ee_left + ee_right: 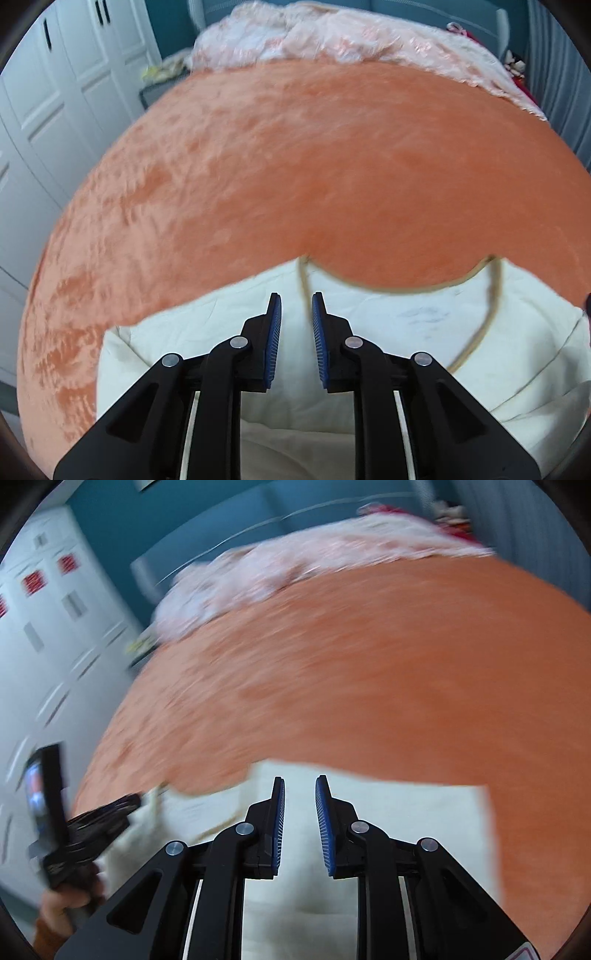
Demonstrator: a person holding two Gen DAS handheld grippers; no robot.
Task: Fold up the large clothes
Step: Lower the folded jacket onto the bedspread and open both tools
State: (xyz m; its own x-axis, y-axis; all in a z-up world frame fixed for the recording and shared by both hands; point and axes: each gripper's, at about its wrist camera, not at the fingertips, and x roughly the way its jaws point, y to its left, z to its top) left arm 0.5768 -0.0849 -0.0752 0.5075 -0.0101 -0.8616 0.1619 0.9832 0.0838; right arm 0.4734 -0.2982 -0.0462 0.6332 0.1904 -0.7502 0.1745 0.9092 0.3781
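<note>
Out to the left of the left gripper [296, 295] stand the white wardrobe doors [55, 92], and its jaws are parted with nothing between them, poised over the cream garment [388, 332], whose tan-trimmed neckline [391, 286] curves just ahead and to the right on the orange blanket [295, 166]. Over to the right gripper [300, 778]: the left gripper shows blurred at its far left, its own blue pads stand apart and empty, the cream garment spreads directly beneath and ahead, and a pink floral quilt [295, 565] lies bunched far beyond.
</note>
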